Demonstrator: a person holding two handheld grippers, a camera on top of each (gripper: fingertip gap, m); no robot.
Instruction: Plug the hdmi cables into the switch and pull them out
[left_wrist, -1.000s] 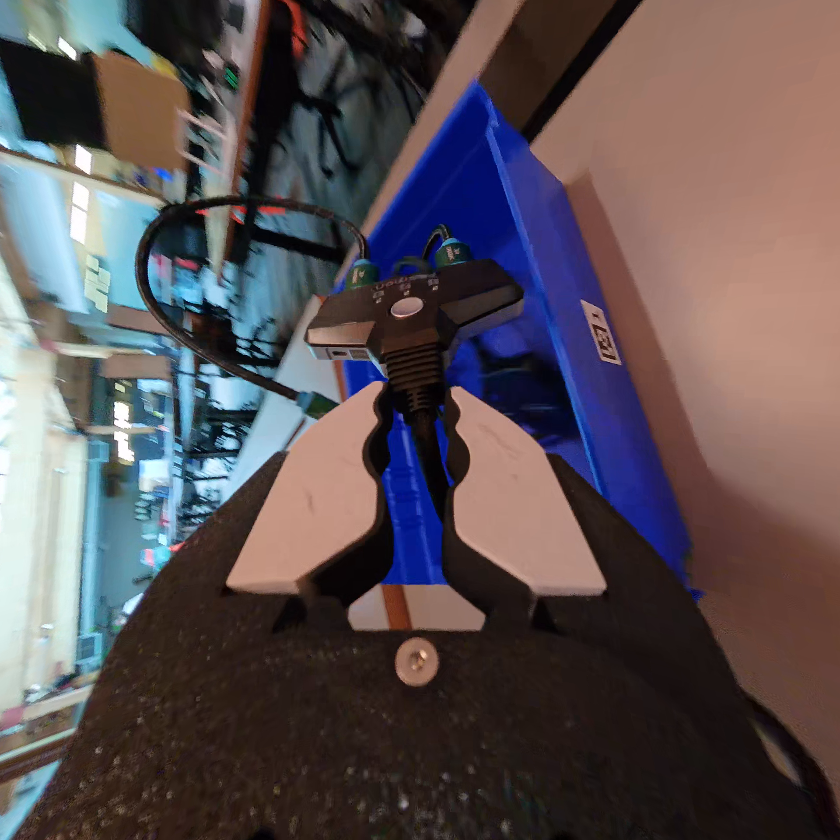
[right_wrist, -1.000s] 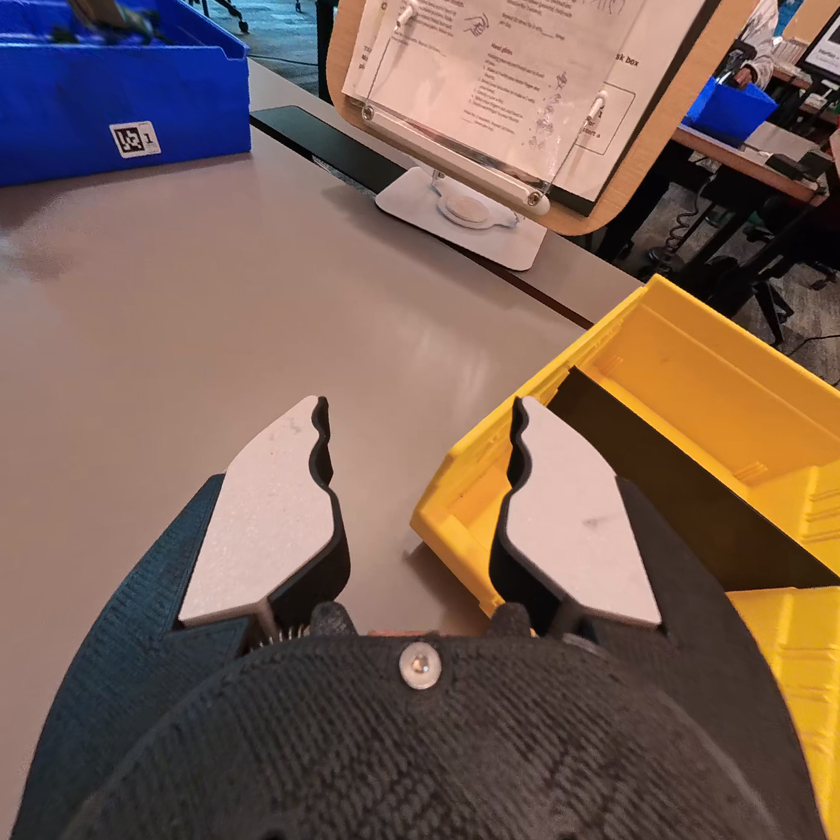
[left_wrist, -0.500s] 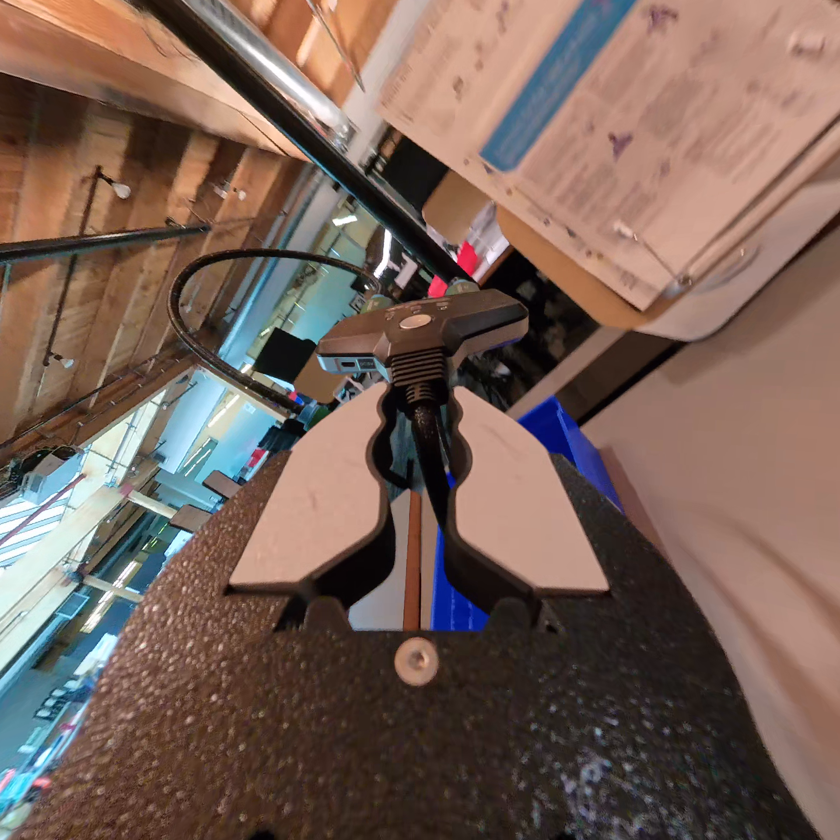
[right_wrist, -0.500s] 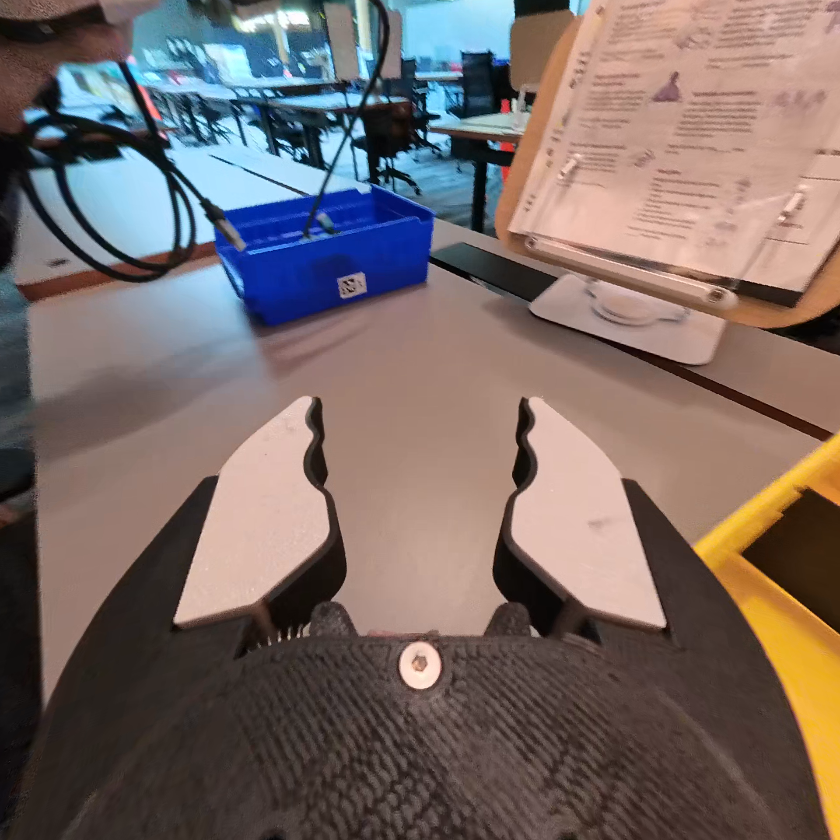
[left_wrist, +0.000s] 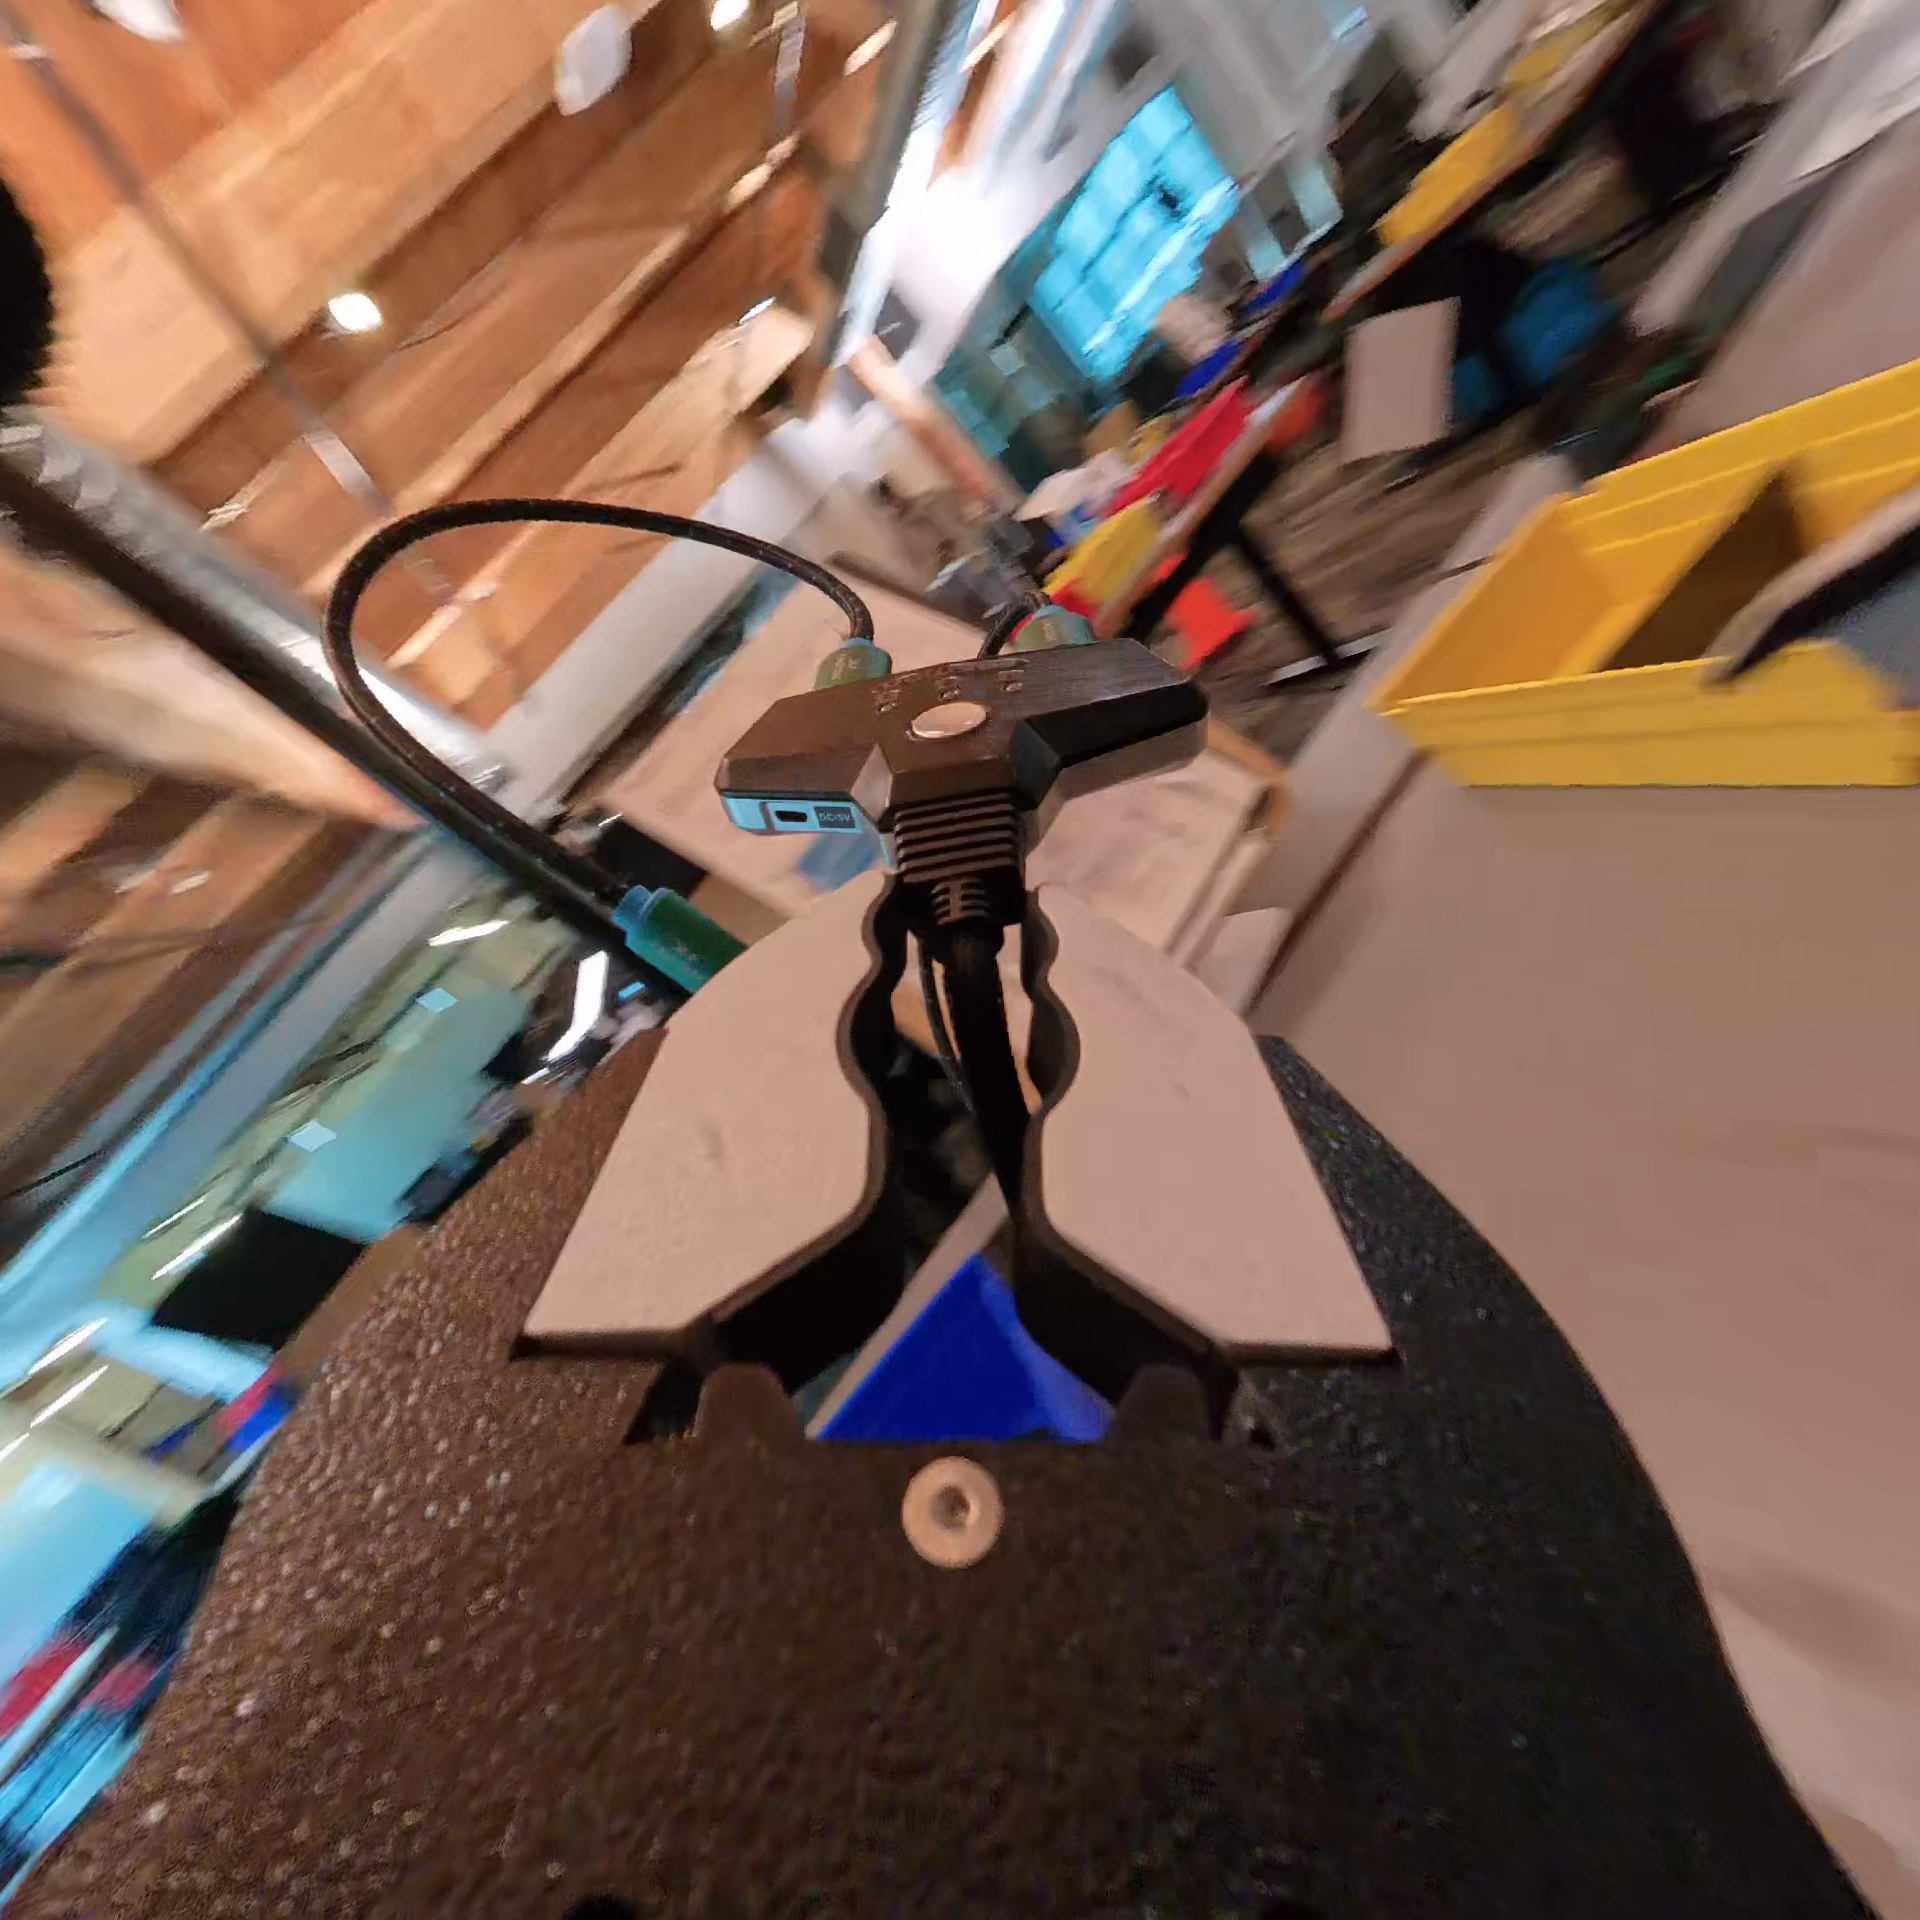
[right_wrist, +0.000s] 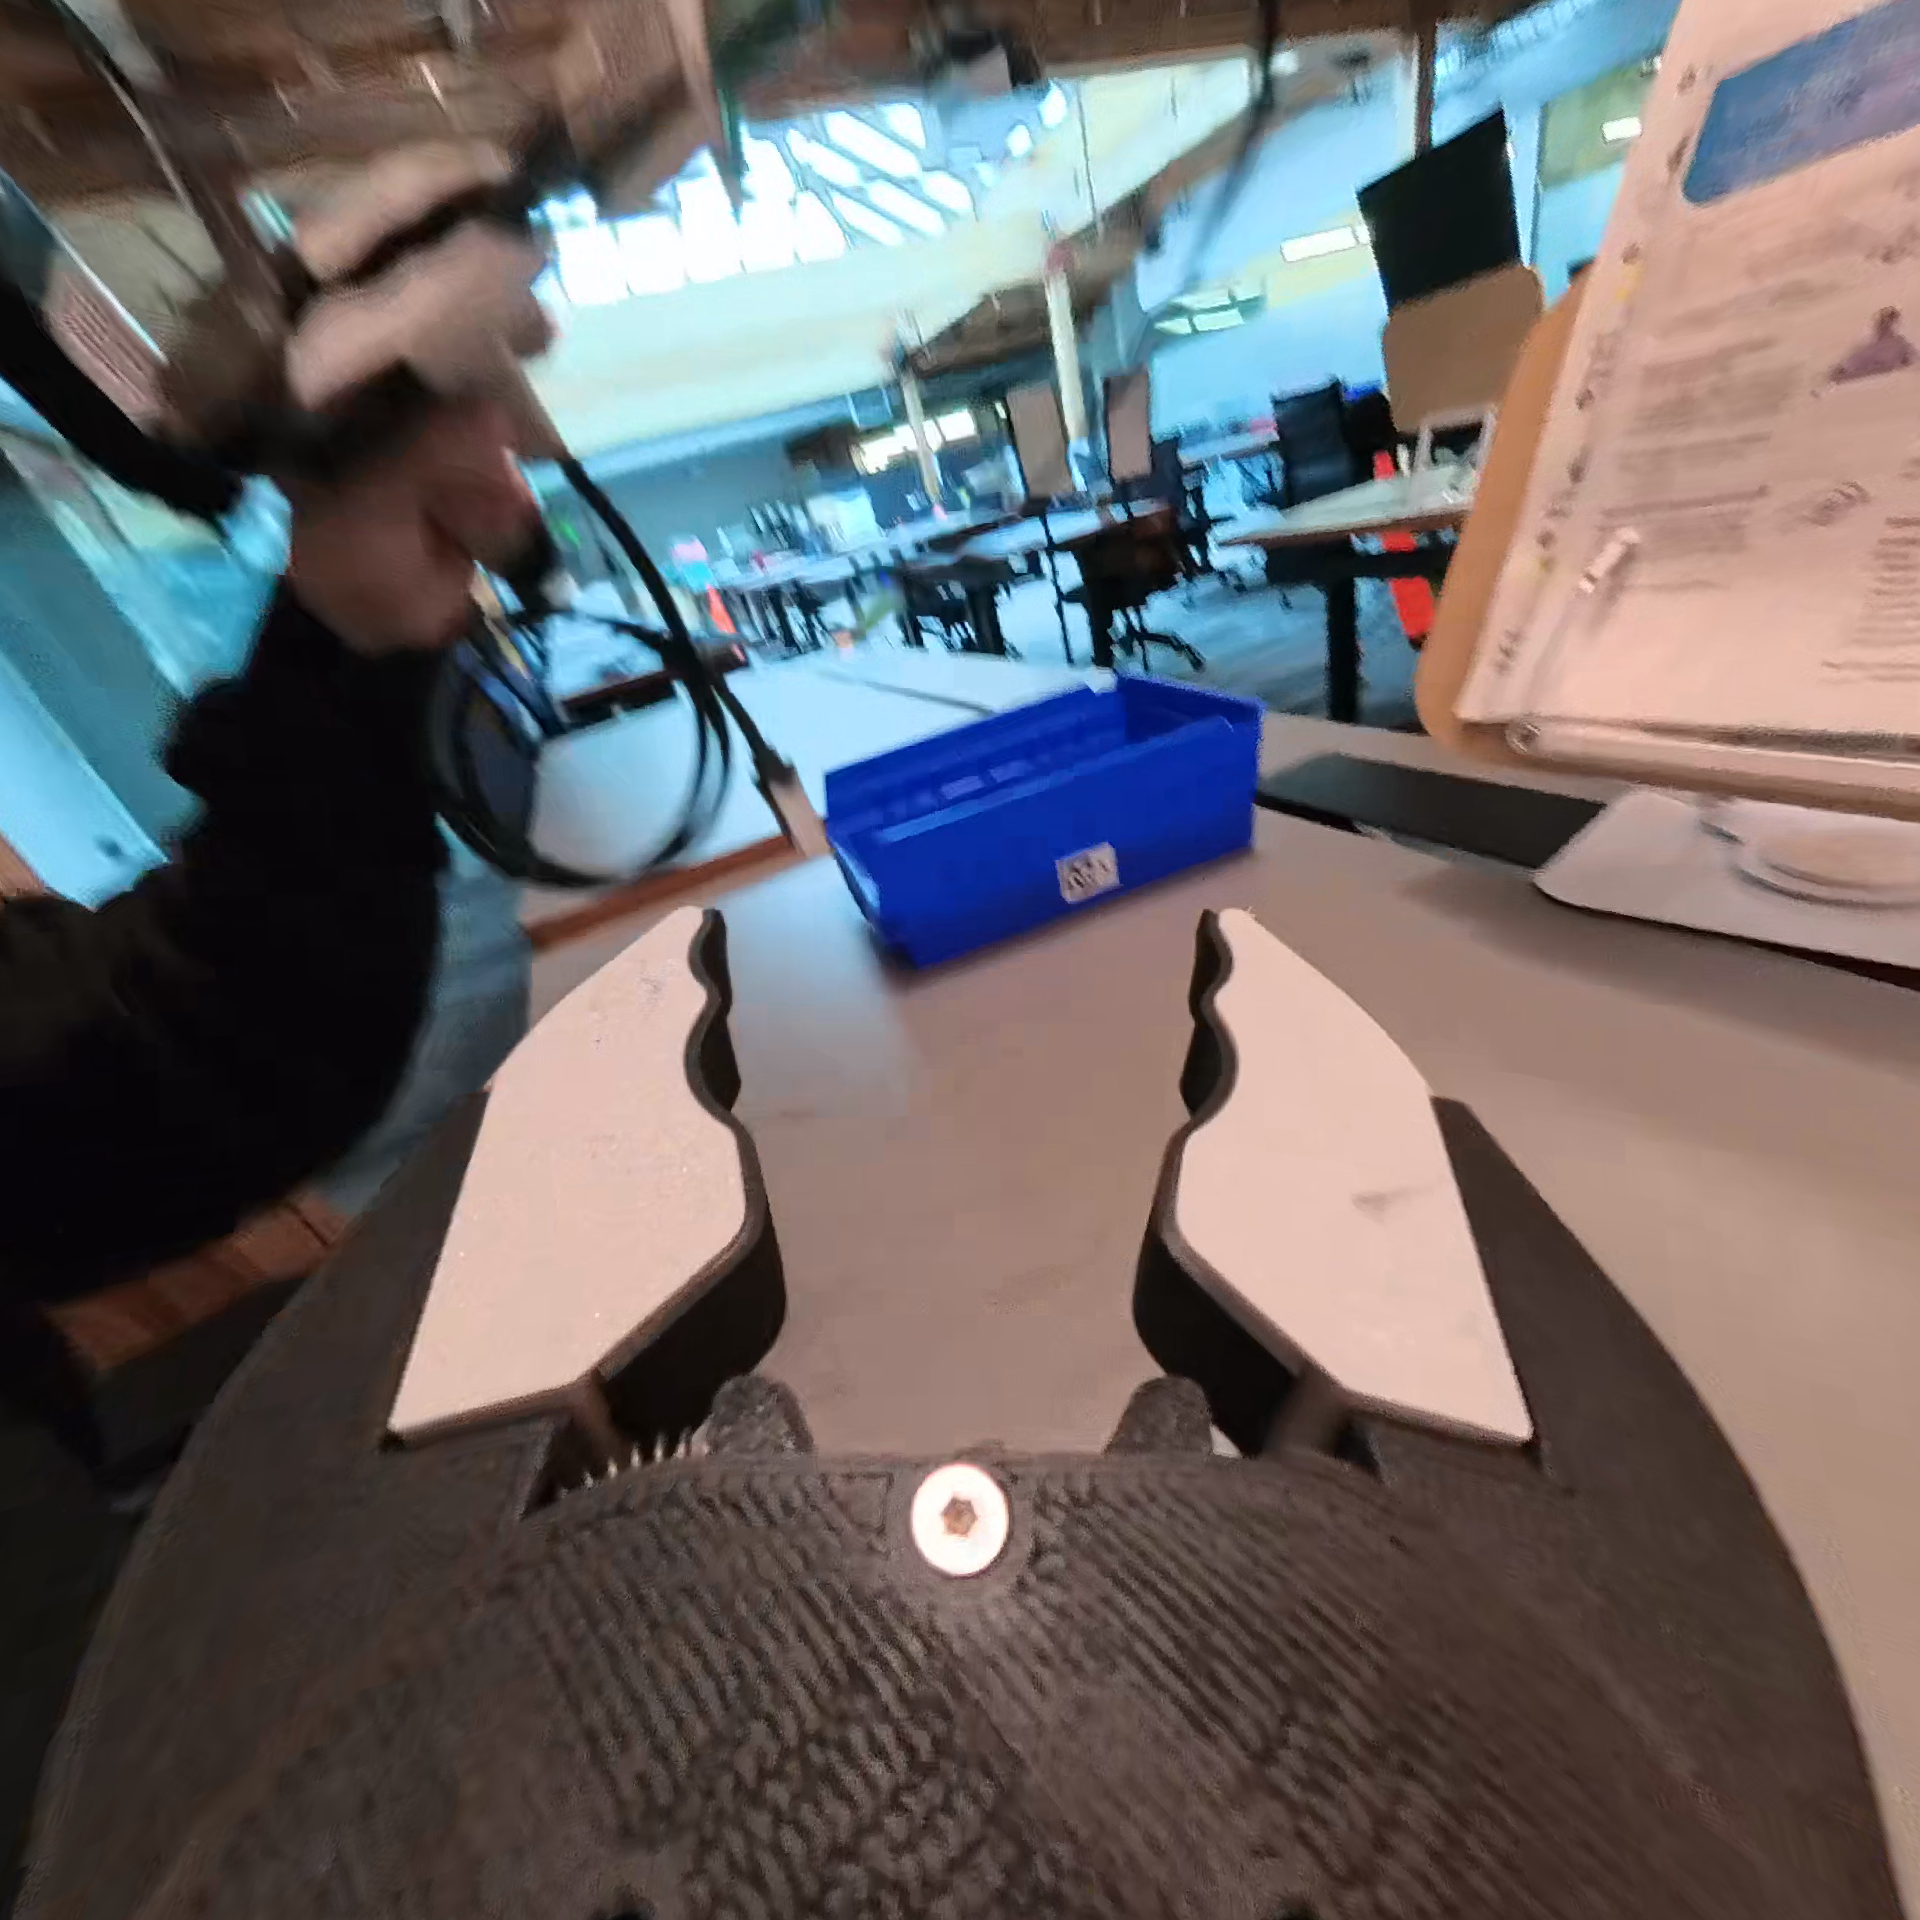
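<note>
My left gripper (left_wrist: 961, 914) is shut on the ribbed cable neck of the black T-shaped HDMI switch (left_wrist: 961, 727) and holds it up in the air. Two HDMI cables with green plugs (left_wrist: 852, 660) (left_wrist: 1055, 629) sit in the switch's far ports. One black cable (left_wrist: 416, 582) loops left and back to a free green plug (left_wrist: 675, 935) beside my left finger. My right gripper (right_wrist: 958, 925) is open and empty, low over the grey table (right_wrist: 987, 1143). In the right wrist view, black cable loops (right_wrist: 623, 727) hang at the left, blurred.
A blue bin (right_wrist: 1039, 821) stands on the table ahead of my right gripper and also shows between my left fingers (left_wrist: 966, 1371). A yellow bin (left_wrist: 1662, 665) is at the right. A document stand (right_wrist: 1714, 416) is at the far right. A person's dark sleeve (right_wrist: 208, 935) fills the left.
My left gripper has swung round with the switch, from facing the document stand to facing the yellow bin. My right gripper has tilted up and stays open. The hanging cable loops have swung closer.
</note>
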